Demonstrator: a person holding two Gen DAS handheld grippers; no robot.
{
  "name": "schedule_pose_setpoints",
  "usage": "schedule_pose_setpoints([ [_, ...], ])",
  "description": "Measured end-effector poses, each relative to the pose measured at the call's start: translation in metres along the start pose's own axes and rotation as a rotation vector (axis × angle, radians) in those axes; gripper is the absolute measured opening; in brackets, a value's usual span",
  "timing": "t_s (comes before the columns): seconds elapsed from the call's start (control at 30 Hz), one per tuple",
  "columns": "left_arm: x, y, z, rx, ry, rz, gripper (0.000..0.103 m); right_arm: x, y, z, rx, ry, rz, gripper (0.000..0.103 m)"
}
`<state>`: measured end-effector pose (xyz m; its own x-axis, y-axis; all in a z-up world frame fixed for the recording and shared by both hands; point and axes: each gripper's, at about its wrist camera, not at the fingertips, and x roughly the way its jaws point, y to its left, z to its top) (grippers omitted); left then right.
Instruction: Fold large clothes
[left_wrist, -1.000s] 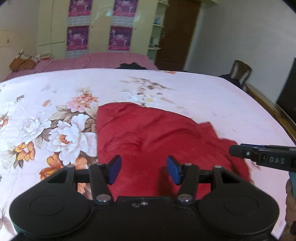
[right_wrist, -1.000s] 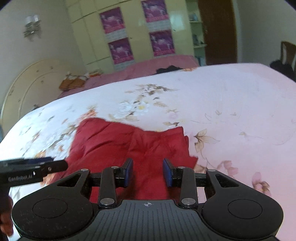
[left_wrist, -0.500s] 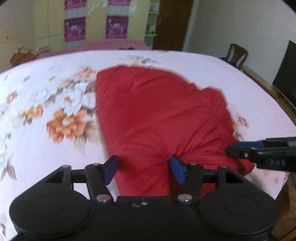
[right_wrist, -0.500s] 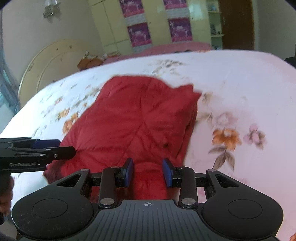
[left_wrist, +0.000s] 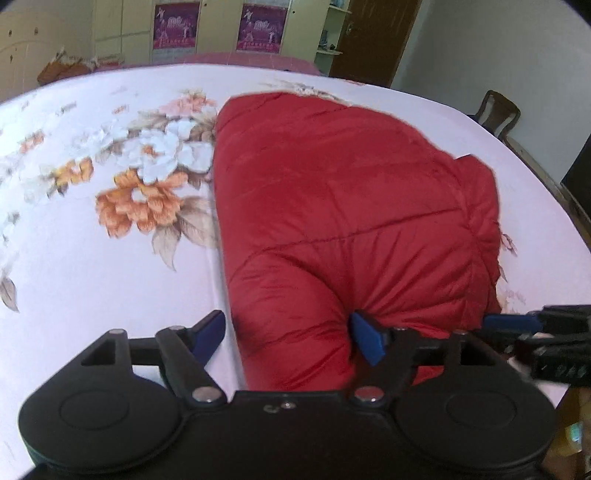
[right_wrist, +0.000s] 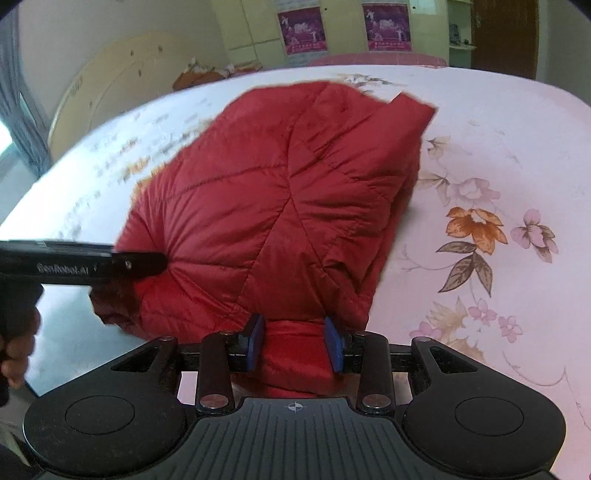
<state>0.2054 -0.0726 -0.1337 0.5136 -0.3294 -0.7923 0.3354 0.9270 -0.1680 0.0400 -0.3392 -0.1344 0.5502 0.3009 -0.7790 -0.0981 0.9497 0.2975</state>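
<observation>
Now red jacket (right_wrist: 280, 206) hem pinched between right fingers (right_wrist: 334, 343), left fingers (left_wrist: 364, 338) wide, just opening.

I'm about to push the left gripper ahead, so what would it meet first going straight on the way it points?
Almost at once the red padded jacket: its near folded edge already lies between the open fingers of the left gripper, whose jaws have just been opening. Beyond that is only the floral bedsheet. Depth is hard to judge.
</observation>
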Motion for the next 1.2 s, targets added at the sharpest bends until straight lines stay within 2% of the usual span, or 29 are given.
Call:
schedule_pose_setpoints([
  [0.1,-0.010,-0.002,0.007,-0.026,-0.006,-0.001,0.077,-0.015,-0.010,0.009,0.045,-0.045,0.010,0.036],
  [0.13,-0.014,-0.003,0.009,-0.037,-0.014,-0.006,0.077,-0.019,-0.014,0.013,0.068,-0.054,0.015,0.039],
  [0.17,-0.019,-0.003,0.013,-0.046,-0.029,-0.011,0.077,-0.022,-0.019,0.017,0.089,-0.067,0.018,0.056],
  [0.23,-0.027,-0.004,0.020,-0.053,-0.055,-0.017,0.078,-0.028,-0.025,0.027,0.107,-0.105,0.006,0.071],
  [0.3,-0.030,-0.004,0.027,-0.058,-0.070,-0.010,0.082,-0.030,-0.029,0.036,0.115,-0.129,0.006,0.071],
  [0.47,-0.023,0.008,0.040,-0.121,-0.065,-0.006,0.082,-0.019,-0.040,0.059,0.206,-0.131,0.037,0.071],
  [0.73,0.007,0.024,0.059,-0.169,-0.037,-0.038,0.082,0.001,-0.038,0.088,0.214,-0.134,0.002,0.071],
  [0.8,0.016,0.026,0.065,-0.175,-0.026,-0.056,0.083,0.011,-0.043,0.093,0.244,-0.121,-0.012,0.083],
  [0.83,0.020,0.027,0.067,-0.178,-0.021,-0.067,0.083,0.016,-0.047,0.095,0.260,-0.121,-0.011,0.093],
  [0.97,0.037,0.028,0.073,-0.187,0.004,-0.105,0.086,0.041,-0.060,0.101,0.305,-0.077,0.004,0.095],
  [1.1,0.050,0.028,0.078,-0.185,0.026,-0.128,0.093,0.061,-0.077,0.100,0.378,-0.039,0.049,0.095],
  [1.2,0.059,0.031,0.080,-0.197,0.040,-0.144,0.093,0.076,-0.090,0.096,0.453,-0.008,0.106,0.095],
])
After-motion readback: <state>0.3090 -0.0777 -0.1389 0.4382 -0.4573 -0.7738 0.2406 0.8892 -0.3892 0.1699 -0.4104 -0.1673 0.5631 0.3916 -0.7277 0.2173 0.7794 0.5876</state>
